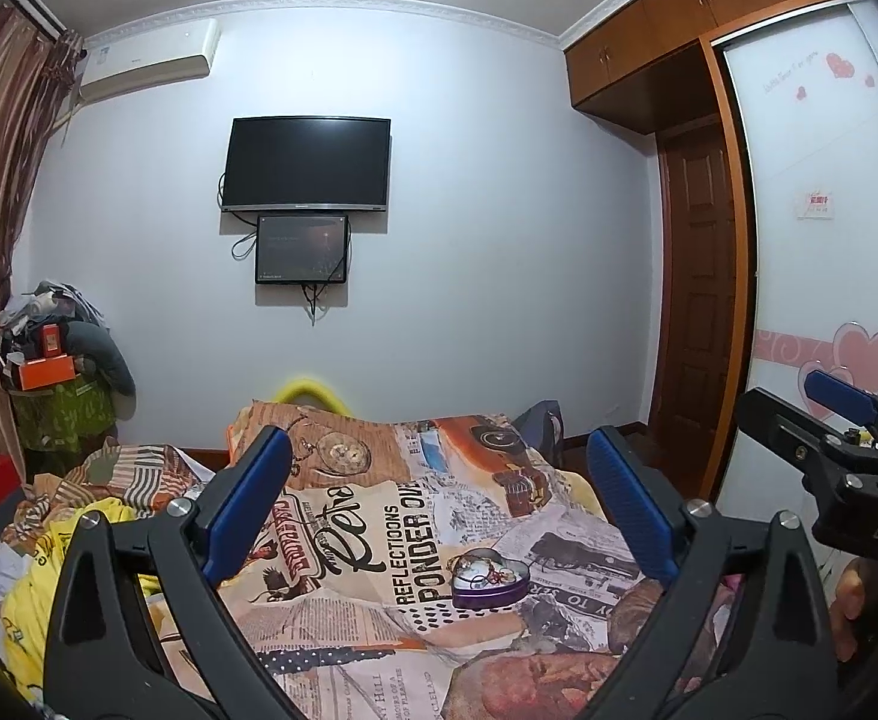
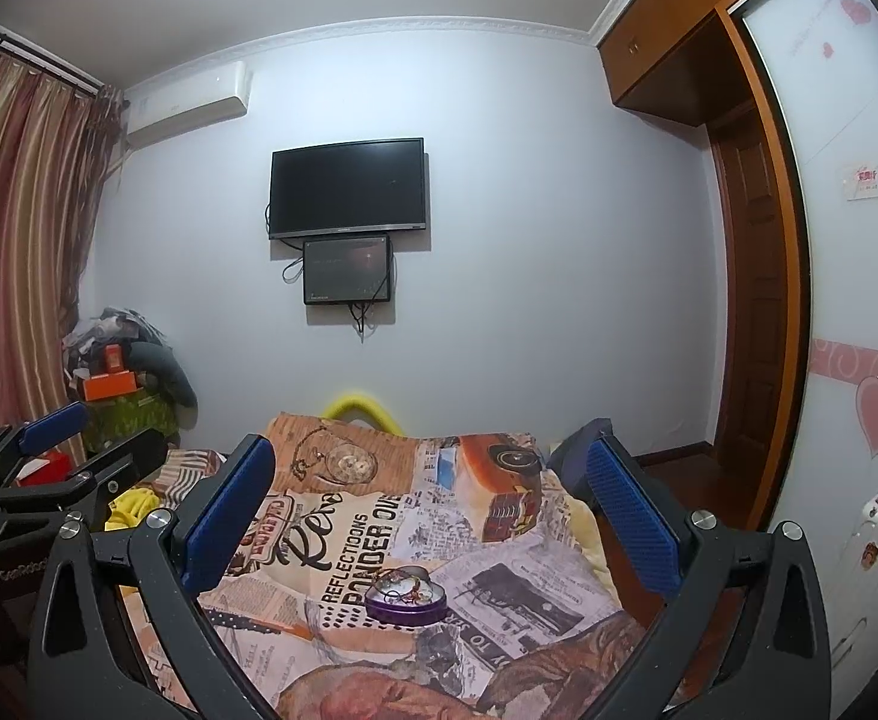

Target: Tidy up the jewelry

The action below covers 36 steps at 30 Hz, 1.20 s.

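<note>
Sitting open on a newspaper-print bedspread (image 1: 379,540), a heart-shaped purple tin (image 1: 490,585) holds a tangle of jewelry (image 1: 481,570) whose pieces are too small to tell apart. Both tools hover above the bed on the near side of the tin, the left gripper (image 1: 439,504) and the right gripper (image 2: 433,510) each spread wide and holding nothing. No lid for the tin shows, and no loose jewelry is visible on the cover around it. With the pieces lying inside, the scene would fit either a tin awaiting sorting or one just filled; the pictures do not settle which.
</note>
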Motion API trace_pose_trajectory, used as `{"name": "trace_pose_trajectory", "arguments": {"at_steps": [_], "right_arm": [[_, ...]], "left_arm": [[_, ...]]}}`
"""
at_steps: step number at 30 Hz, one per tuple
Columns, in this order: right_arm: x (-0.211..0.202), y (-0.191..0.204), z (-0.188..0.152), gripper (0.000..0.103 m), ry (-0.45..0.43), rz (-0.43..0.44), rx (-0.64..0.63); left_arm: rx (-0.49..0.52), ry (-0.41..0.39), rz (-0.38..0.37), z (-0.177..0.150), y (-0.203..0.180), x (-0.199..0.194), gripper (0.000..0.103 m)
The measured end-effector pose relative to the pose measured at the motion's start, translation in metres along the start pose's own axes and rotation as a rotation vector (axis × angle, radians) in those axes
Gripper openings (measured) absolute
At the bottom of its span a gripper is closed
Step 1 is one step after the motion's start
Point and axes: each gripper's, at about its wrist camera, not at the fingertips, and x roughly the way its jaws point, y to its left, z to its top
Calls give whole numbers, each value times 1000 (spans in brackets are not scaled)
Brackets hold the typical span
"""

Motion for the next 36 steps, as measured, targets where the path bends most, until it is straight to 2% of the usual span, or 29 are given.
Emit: {"name": "trace_pose_trajectory", "arguments": {"at_steps": [18, 36], "right_arm": [[-1, -2, 1, 103, 19, 5, 11], [0, -3, 3, 103, 23, 6, 11]], "left_arm": [[-2, 15, -3, -5, 0, 8, 100], [3, 26, -43, -4, -1, 8, 100]]}}
